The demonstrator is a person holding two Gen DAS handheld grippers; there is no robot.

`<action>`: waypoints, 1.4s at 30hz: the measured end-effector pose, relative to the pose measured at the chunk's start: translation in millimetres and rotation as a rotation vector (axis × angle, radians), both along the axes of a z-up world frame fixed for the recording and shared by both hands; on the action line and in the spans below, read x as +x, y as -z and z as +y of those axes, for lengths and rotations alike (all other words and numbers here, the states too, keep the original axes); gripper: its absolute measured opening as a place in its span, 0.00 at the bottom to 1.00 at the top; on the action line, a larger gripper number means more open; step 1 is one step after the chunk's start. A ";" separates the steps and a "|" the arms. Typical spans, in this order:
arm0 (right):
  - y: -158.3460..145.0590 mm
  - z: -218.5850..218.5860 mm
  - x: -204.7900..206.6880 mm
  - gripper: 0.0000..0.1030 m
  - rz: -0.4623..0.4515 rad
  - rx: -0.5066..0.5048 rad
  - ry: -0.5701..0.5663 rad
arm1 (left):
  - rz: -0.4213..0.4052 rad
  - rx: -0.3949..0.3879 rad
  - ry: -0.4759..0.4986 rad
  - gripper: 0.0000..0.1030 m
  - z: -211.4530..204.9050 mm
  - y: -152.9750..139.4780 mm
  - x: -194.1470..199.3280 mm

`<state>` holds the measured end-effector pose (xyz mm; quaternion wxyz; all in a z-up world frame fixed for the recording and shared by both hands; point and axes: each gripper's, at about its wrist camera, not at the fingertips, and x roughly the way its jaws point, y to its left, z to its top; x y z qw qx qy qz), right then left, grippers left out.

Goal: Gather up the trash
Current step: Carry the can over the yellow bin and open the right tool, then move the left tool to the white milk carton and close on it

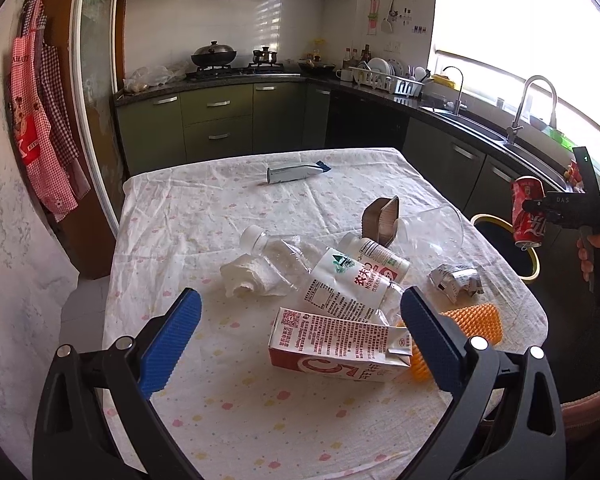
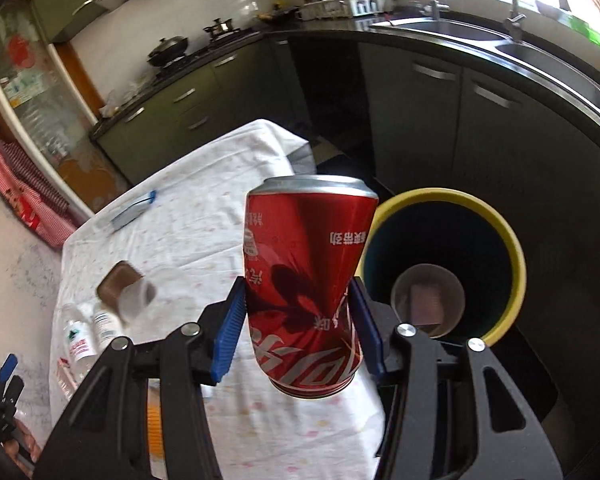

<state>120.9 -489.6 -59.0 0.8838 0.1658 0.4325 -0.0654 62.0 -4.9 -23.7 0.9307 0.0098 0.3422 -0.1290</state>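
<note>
My right gripper [image 2: 298,312] is shut on a dented red cola can [image 2: 306,276], held upside down beside the table's right edge, next to a yellow-rimmed trash bin [image 2: 504,224]. The can [image 1: 527,216] and right gripper [image 1: 540,210] also show in the left wrist view, above the bin [image 1: 530,268]. My left gripper [image 1: 300,332] is open and empty above the table's near side. In front of it lie a red-and-white milk carton [image 1: 336,344], a labelled plastic bottle [image 1: 348,284], a clear bottle [image 1: 276,246] and a crumpled tissue [image 1: 248,280].
The table has a white patterned cloth [image 1: 220,208]. On it are a brown paper cup [image 1: 382,216], a clear plastic cup [image 1: 436,232], a crumpled wrapper [image 1: 456,280], an orange spiky brush [image 1: 472,320] and a silver tube [image 1: 296,172]. The bin holds a cup [image 2: 428,304]. Kitchen counters [image 1: 480,128] stand behind.
</note>
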 end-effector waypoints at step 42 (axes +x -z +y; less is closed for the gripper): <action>35.0 4.2 -32.4 0.72 -0.040 0.004 -0.036 | 0.122 0.033 0.147 0.95 -44.7 26.1 5.1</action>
